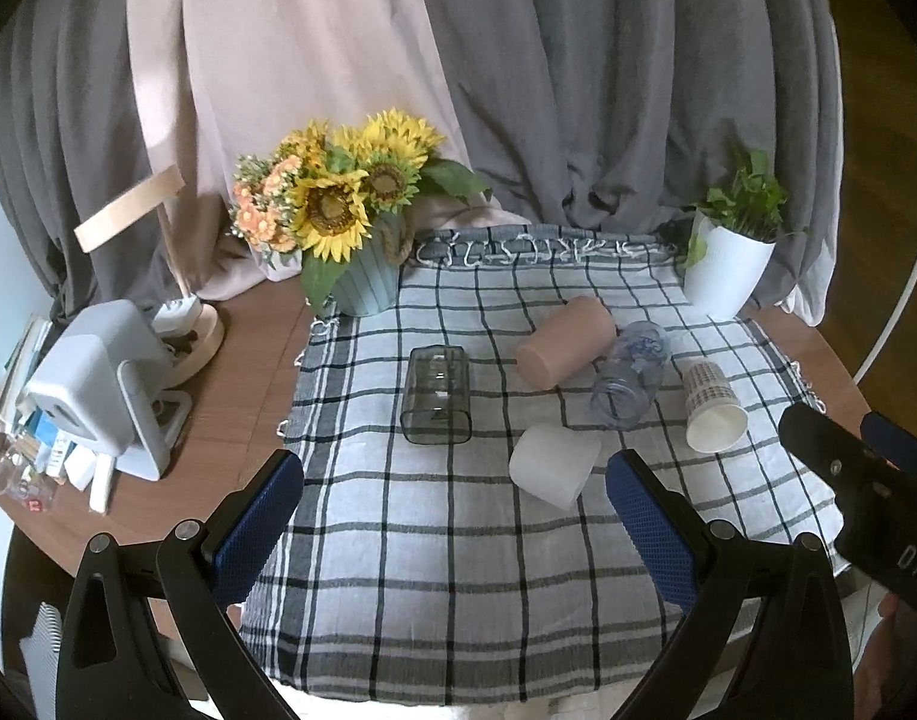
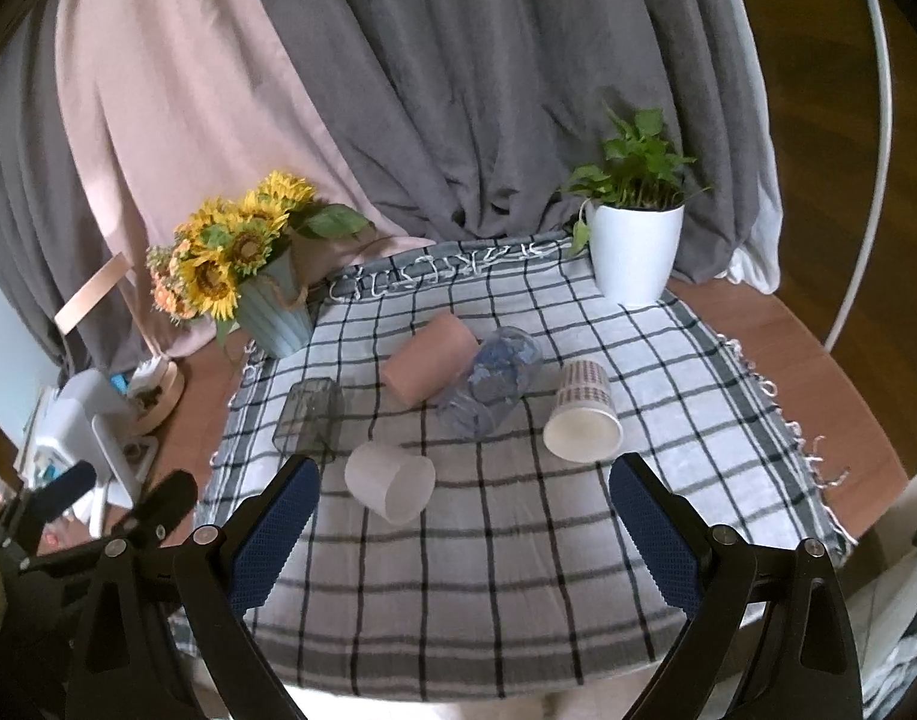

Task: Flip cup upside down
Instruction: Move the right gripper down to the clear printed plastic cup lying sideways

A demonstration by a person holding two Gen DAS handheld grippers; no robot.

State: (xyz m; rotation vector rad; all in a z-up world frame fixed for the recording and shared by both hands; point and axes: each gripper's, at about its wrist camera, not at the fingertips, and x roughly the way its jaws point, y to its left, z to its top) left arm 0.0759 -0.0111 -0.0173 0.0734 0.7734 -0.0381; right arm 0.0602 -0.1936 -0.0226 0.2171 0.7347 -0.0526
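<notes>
Left gripper [image 1: 455, 510] hangs wide open over the near part of the checked cloth [image 1: 434, 570], nothing between its blue pads [image 1: 254, 528]. Five cups are lying on their sides on the cloth: a smoky square glass [image 1: 437, 394] on the left, a frosted white cup [image 1: 554, 473] nearest the gripper, a pink cup [image 1: 565, 342] behind it, a clear bluish cup [image 1: 631, 375] touching the pink one, and a patterned paper cup [image 1: 713, 414] on the right with its mouth facing the camera. Sunflowers [image 1: 344, 204] in a blue vase sit at the cloth's back left corner, a white plant pot [image 1: 725, 273] at the back right. The right gripper [image 1: 860, 480] pokes in at the right edge; can't tell if it's open or not. White gadget [image 1: 98, 387] on the bare table, left.
</notes>
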